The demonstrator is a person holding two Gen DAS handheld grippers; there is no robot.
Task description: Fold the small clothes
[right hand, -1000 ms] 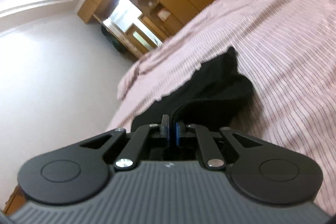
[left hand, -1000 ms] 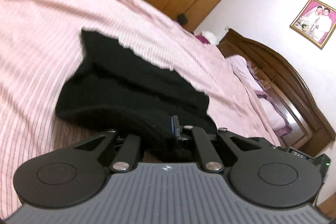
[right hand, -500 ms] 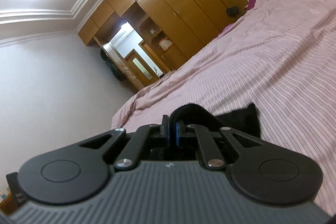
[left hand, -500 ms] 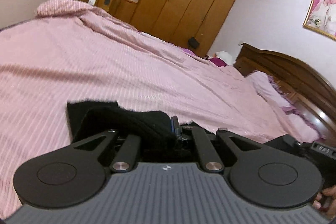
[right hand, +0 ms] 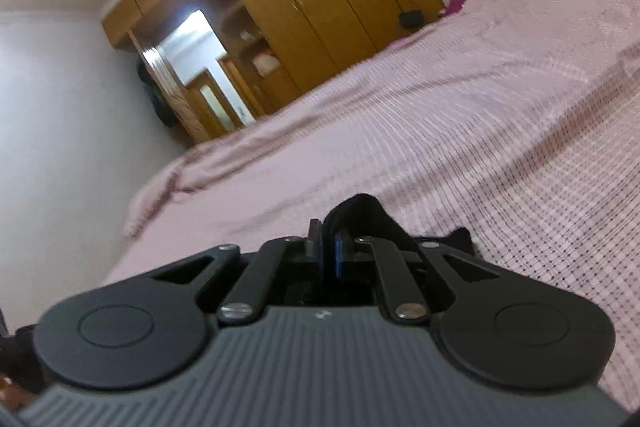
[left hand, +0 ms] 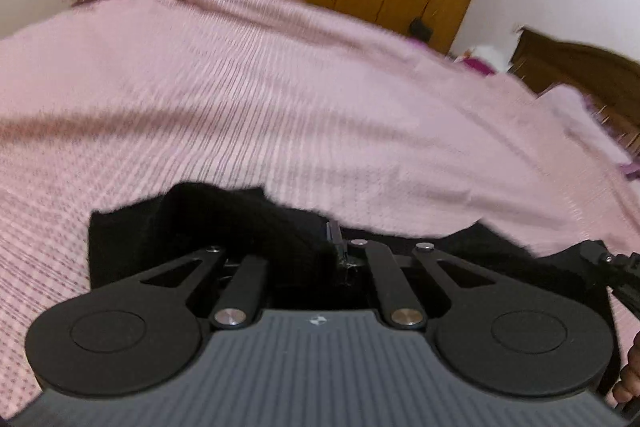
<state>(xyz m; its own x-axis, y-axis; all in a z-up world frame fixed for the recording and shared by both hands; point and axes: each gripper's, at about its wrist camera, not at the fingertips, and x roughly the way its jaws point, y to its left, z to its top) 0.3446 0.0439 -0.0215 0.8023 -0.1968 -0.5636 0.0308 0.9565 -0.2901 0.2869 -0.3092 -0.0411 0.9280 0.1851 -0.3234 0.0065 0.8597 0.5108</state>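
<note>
Both grippers, left (left hand: pixel 334 239) and right (right hand: pixel 328 241), stay pinched on the black garment (left hand: pixel 224 227), now dragged nearer across the pink bed (left hand: pixel 280 87).

Left gripper (left hand: pixel 334 239) and right gripper (right hand: pixel 328 243) — fingers clamped, angled downward.

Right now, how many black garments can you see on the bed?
1. A single black garment lies on the pink bedspread just ahead, with both grippers shut on its near edge. Others may be hidden below the cameras.
</note>
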